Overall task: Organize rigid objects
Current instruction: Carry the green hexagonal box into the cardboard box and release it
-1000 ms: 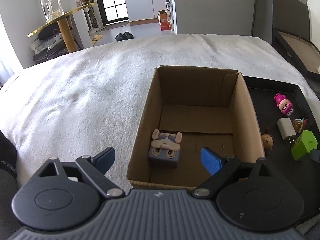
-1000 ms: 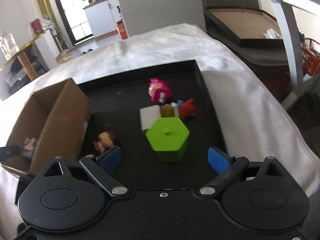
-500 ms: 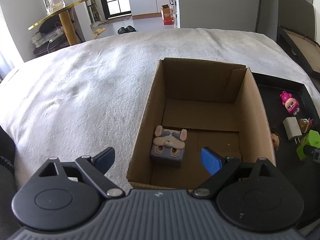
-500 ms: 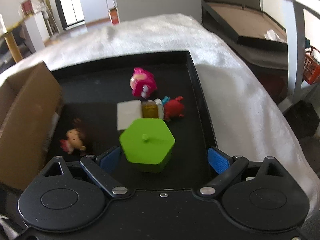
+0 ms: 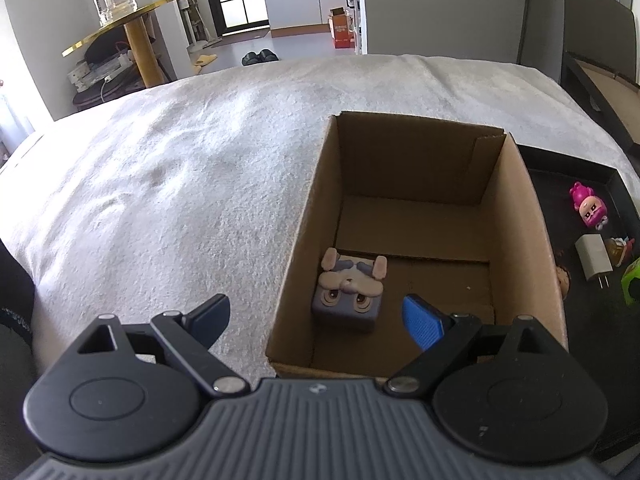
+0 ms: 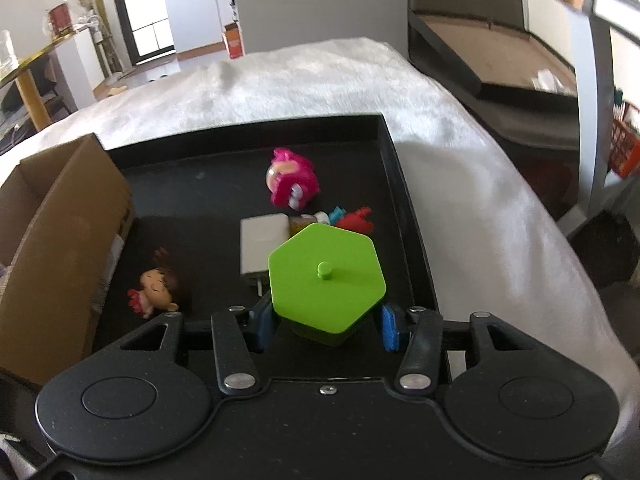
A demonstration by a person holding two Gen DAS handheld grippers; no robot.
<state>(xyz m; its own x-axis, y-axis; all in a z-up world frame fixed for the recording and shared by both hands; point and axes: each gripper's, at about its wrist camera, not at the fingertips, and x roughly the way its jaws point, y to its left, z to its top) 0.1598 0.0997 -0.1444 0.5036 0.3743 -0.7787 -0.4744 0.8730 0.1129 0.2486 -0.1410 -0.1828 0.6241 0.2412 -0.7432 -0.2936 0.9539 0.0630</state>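
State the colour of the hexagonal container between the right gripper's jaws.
Bright lime green, lid and body alike: the hexagonal container shows best in the right wrist view.

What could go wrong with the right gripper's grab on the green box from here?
1. The right gripper has its jaws low on the green hexagonal box, under its wider lid; if the lid is loose, it could come off in transit.
2. The white charger and small toys sit right against the box, so lifting may drag them.
3. The cardboard box has tall walls; a low carry could clip the rim.
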